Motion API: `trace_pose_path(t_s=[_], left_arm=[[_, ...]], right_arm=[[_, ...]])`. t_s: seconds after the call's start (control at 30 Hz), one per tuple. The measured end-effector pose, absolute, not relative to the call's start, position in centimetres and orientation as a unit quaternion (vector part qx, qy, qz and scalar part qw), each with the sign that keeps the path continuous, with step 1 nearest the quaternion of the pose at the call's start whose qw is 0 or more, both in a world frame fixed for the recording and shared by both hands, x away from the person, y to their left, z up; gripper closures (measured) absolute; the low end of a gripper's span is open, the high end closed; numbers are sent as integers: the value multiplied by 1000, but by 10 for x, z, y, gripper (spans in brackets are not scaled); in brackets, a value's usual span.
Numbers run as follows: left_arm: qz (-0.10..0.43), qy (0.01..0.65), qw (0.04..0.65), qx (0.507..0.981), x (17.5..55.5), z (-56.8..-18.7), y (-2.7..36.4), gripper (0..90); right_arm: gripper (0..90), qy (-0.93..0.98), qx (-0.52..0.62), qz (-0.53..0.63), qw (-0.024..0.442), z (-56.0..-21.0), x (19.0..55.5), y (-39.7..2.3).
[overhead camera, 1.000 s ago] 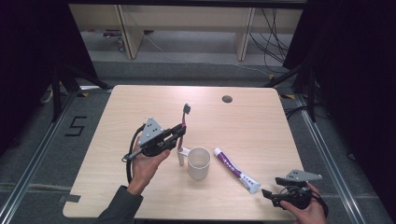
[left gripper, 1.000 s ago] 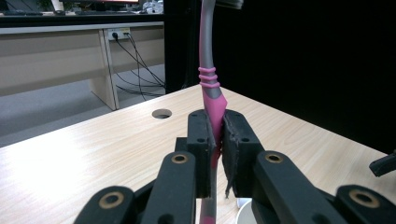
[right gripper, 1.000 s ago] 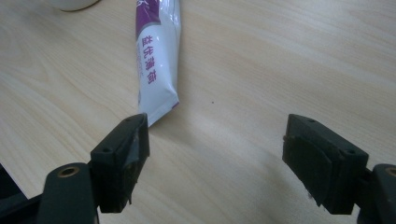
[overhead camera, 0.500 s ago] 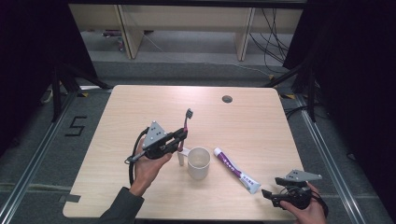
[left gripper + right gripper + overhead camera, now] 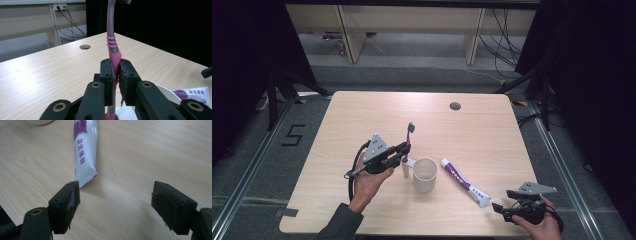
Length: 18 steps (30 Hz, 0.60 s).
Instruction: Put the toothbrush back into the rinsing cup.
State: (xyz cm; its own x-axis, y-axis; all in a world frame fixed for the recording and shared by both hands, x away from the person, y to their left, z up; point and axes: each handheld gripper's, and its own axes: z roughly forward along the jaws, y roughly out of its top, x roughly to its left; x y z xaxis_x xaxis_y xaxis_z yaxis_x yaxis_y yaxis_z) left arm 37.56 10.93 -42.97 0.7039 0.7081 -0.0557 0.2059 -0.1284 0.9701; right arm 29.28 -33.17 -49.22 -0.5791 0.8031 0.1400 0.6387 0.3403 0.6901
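Holding a pink-and-grey toothbrush (image 5: 407,142) upright, the left hand-held gripper (image 5: 399,151) has its jaws pinched on the pink lower handle, seen close in the left gripper view (image 5: 113,60). Over the last second the brush has travelled right and toward the person, from open table to just left of the white cup (image 5: 425,174), bristle end up, lower end near the rim. Judgement: the brush is nearly lined up for dropping into the cup; a short shift right and a lowering seem to remain. Right hand-held gripper (image 5: 501,209) rests unchanged at the table (image 5: 362,110) front edge, jaws spread, beside the toothpaste tube (image 5: 464,181), whose crimped end sits near one jaw (image 5: 85,157).
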Motion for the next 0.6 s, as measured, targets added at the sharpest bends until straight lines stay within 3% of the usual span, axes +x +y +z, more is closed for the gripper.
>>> trace_pose_path(t_s=[0.6], left_arm=[[196, 322, 558, 739, 371, -451, 114, 814]], right_arm=[[236, 815, 436, 363, 117, -493, 294, -333]])
